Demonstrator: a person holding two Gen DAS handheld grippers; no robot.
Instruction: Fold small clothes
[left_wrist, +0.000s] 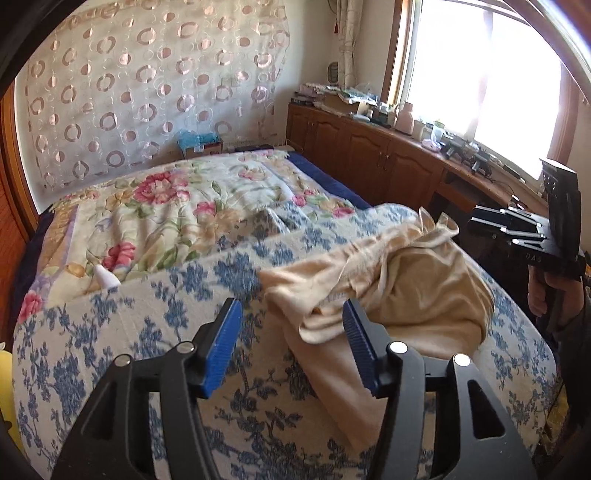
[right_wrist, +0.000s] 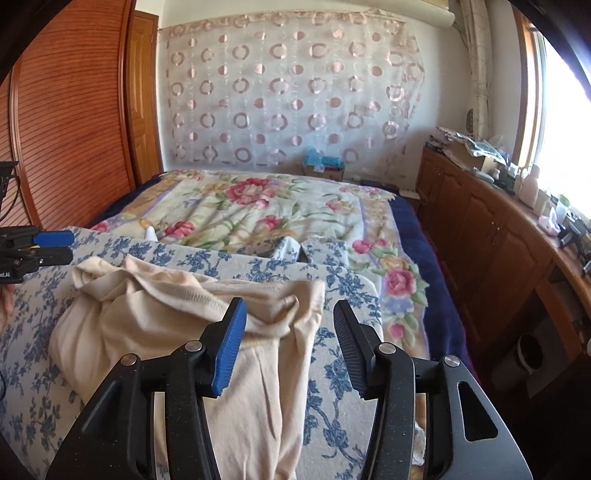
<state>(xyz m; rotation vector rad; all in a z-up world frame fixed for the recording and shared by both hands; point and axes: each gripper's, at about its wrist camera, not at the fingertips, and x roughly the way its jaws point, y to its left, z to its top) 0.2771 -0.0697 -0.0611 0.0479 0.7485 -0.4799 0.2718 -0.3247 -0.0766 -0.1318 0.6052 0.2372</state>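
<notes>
Cream garment (left_wrist: 399, 288) crumpled on bed (left_wrist: 147, 332), near edge. L hand-held gripper (left_wrist: 291, 314) & R hand-held gripper (right_wrist: 290, 314): jaws apart, nothing gripped.

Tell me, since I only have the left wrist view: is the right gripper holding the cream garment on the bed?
Observer: No. In the right wrist view the right gripper is open above the cream garment, with neither pad pressing on the cloth.
Operator: And how does my own gripper look from that side?
Observer: The left gripper shows at the picture's left edge. Its fingertips are just left of the bunched end, over the blue-floral cover, with nothing between them.
</notes>
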